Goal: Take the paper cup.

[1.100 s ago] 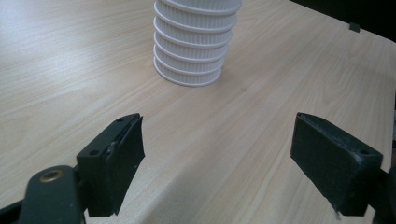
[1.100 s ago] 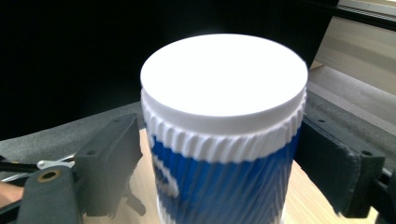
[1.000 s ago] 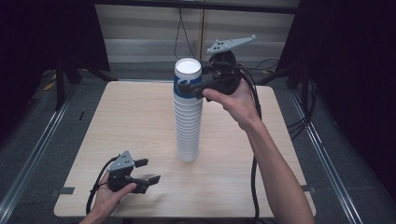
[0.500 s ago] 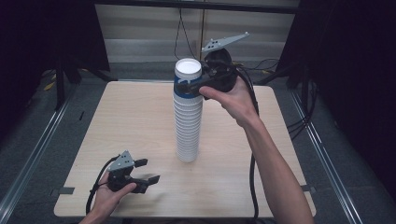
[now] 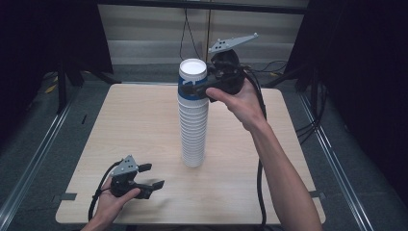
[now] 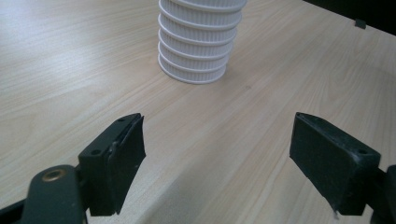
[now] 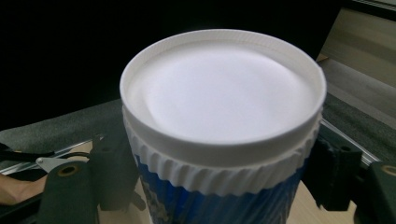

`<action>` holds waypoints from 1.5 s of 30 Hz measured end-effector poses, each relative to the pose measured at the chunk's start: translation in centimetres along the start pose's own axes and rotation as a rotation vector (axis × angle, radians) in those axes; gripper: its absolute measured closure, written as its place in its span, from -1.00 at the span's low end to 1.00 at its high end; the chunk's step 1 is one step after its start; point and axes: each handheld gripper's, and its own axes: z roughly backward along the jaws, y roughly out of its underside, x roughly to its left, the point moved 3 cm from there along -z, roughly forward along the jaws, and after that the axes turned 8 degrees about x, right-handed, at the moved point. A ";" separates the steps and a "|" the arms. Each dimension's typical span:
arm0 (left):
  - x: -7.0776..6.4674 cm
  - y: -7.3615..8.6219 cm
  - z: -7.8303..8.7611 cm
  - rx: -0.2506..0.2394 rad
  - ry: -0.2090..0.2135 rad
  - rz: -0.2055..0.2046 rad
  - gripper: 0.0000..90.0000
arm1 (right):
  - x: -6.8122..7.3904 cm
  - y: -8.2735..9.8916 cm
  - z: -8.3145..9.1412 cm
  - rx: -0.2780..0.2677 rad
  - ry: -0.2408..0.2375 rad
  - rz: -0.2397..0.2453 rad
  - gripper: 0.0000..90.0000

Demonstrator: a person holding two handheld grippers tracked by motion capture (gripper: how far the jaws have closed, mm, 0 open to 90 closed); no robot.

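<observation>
Right gripper [image 5: 196,89] jaws closed on top cup [image 5: 193,81]

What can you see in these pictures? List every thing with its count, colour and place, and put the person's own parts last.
Tall stack of ribbed white paper cups: one stack, white, upright near the middle of the table.
Top cup with blue wrap: one, white with a blue band, on top of the stack, gripped by the right gripper.
Light wooden table: one, pale wood, under the stack.
Black cables: several, black, trailing from the grippers.
Left gripper: one, black with a grey plate, at the table's near left corner, jaws open.
Right gripper: one, black with a grey plate, jaws just closed on the top cup.
Left hand: one, holding the left gripper.
Right hand: one, holding the right gripper.
</observation>
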 end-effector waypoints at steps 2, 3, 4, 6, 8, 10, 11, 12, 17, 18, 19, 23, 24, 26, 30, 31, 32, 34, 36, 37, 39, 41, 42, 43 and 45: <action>0.0 0.0 0.0 0.001 0.000 -0.001 -0.60 | -0.1 0.0 0.1 -0.008 -0.001 -0.003 -0.48; 0.0 0.0 0.0 0.002 -0.001 0.000 -0.60 | -0.1 0.0 0.2 -0.014 -0.005 -0.007 -0.48; 0.0 0.0 0.0 0.002 -0.001 0.000 -0.60 | -0.1 0.0 0.3 -0.021 -0.007 -0.011 -0.47; 0.0 0.0 0.0 0.003 0.003 0.001 -0.60 | -0.1 -0.1 0.4 -0.032 -0.010 -0.014 -0.47; 0.0 0.0 -0.1 0.008 0.013 0.002 -0.60 | -0.2 -0.2 0.6 -0.045 -0.014 -0.014 -0.47; 0.0 0.0 -0.1 0.010 0.017 0.001 -0.60 | -0.1 -0.3 0.8 -0.057 -0.014 -0.013 -0.47; -0.1 0.0 -0.1 0.008 0.017 -0.002 -0.60 | -0.1 -0.4 0.9 -0.072 -0.016 -0.018 -0.47; 0.0 0.0 -0.1 0.009 0.015 -0.003 -0.60 | -0.1 -0.4 0.9 -0.072 -0.016 -0.018 -0.47; 0.0 0.0 0.0 0.006 0.012 0.001 -0.60 | 0.0 -0.7 1.2 -0.111 -0.019 -0.024 -0.47; 0.0 0.0 0.0 0.006 0.013 0.002 -0.60 | -0.1 -0.7 1.4 -0.124 -0.023 -0.029 -0.47; 0.0 0.0 0.0 0.007 0.013 0.001 -0.60 | -0.1 -0.7 1.4 -0.124 -0.023 -0.029 -0.47; 0.0 0.0 -0.1 0.007 0.012 0.003 -0.60 | 0.0 -0.7 1.7 -0.149 -0.019 -0.031 -0.46; 0.0 0.0 -0.1 0.007 0.012 0.003 -0.60 | 0.1 -0.8 1.7 -0.159 -0.020 -0.027 -0.46; 0.0 0.0 0.0 0.006 0.011 0.001 -0.60 | 0.2 -0.9 1.8 -0.170 -0.020 -0.024 -0.46; 0.0 0.0 0.0 0.008 0.017 0.006 -0.60 | 0.2 -0.9 2.0 -0.190 -0.022 -0.025 -0.46; 0.0 0.0 -0.1 0.009 0.020 0.010 -0.60 | 0.1 -0.9 2.1 -0.196 -0.024 -0.024 -0.46; 0.0 0.0 -0.1 0.015 0.018 0.007 -0.60 | 0.0 -0.9 2.2 -0.203 -0.027 -0.024 -0.46; -0.1 0.0 -0.1 0.013 0.021 0.006 -0.60 | -0.2 -0.9 2.4 -0.219 -0.040 -0.031 -0.46; 0.0 0.0 -0.1 0.014 0.018 0.005 -0.60 | -0.3 -0.9 2.6 -0.228 -0.046 -0.037 -0.46; 0.0 0.0 -0.1 0.015 0.017 0.005 -0.60 | -0.3 -0.9 2.7 -0.243 -0.050 -0.037 -0.46; 0.1 0.0 -0.1 0.015 0.014 0.005 -0.60 | -0.2 -1.0 2.9 -0.258 -0.057 -0.038 -0.46; 0.0 0.0 -0.1 0.012 0.013 0.004 -0.60 | -0.1 -1.1 3.0 -0.265 -0.054 -0.033 -0.46; 0.0 0.0 -0.1 0.012 0.015 0.003 -0.60 | 0.0 -1.2 3.2 -0.280 -0.054 -0.032 -0.46; 0.0 0.0 -0.1 0.012 0.015 0.003 -0.60 | 0.1 -1.3 3.3 -0.288 -0.054 -0.033 -0.45; 0.0 0.0 -0.1 0.013 0.014 0.002 -0.60 | 0.1 -1.3 3.5 -0.296 -0.053 -0.030 -0.45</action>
